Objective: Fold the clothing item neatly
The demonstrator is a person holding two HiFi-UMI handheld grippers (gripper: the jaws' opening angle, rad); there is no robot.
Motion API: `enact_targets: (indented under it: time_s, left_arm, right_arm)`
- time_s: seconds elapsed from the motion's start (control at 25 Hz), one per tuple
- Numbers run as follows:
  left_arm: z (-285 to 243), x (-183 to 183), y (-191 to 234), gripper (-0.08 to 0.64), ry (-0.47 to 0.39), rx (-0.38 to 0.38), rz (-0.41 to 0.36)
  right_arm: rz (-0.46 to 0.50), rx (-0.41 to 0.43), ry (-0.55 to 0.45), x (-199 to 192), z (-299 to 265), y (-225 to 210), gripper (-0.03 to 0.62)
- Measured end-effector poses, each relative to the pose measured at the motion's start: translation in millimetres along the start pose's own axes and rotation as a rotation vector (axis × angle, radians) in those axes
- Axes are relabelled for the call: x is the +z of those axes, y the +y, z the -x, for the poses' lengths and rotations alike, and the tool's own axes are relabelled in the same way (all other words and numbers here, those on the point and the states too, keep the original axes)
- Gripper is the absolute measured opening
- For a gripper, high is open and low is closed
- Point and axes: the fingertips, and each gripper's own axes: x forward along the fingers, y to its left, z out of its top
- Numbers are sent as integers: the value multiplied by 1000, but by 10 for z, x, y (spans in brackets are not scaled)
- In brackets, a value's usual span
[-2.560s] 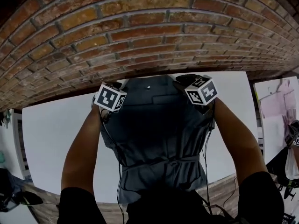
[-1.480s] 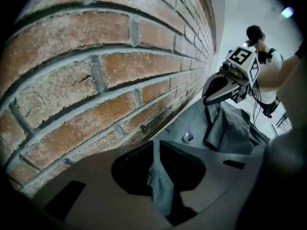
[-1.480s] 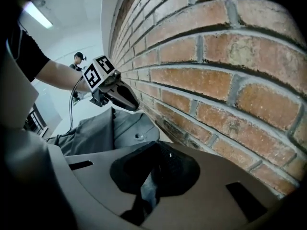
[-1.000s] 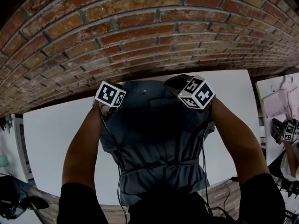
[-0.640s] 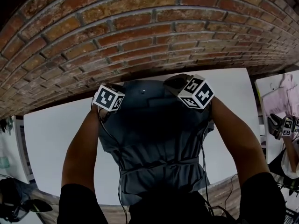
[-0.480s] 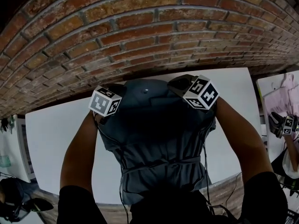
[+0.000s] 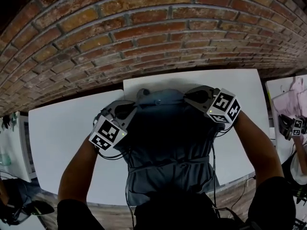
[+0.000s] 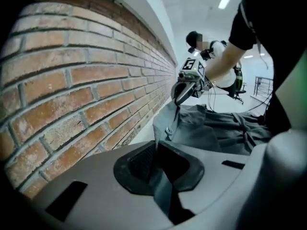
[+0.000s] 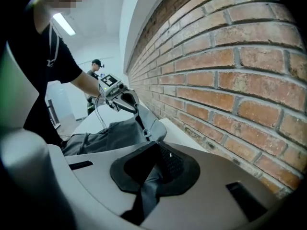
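A dark grey garment (image 7: 168,138) with a tie at the waist lies on the white table (image 7: 62,128), its lower part hanging over the near edge. Its two shoulders are raised off the table, and the collar edge (image 7: 156,97) sags between them. My left gripper (image 7: 132,108) has just closed its jaws and is shut on the left shoulder; grey cloth is pinched between its pads (image 8: 156,150). My right gripper (image 7: 189,96) is shut on the right shoulder, and cloth runs out from between its pads (image 9: 154,163). Each gripper view shows the other gripper holding the cloth.
A red brick wall (image 7: 144,28) runs right behind the table's far edge. Bare white tabletop lies on both sides of the garment. At the far right stands a second table (image 7: 285,92), where another person's hand holds a marked gripper (image 7: 293,126).
Both grippers have come back toward me and risen, lifting the garment's shoulders off the table. The left gripper has rolled, and its marker cube now sits lower left.
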Motion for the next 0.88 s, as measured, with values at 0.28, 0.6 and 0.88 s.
enact_targets:
  time_s: [0.28, 0.6, 0.88]
  left_arm:
    - [-7, -451, -600, 18, 109, -96, -272]
    - [-21, -990, -952, 152, 265, -253, -303]
    - [322, -935, -682, 187, 209, -172, -84]
  right_arm:
    - [39, 86, 171, -480, -24, 389, 19]
    - [-74, 134, 327, -1004, -57, 591, 109]
    - [-160, 43, 242, -826, 278, 427, 110]
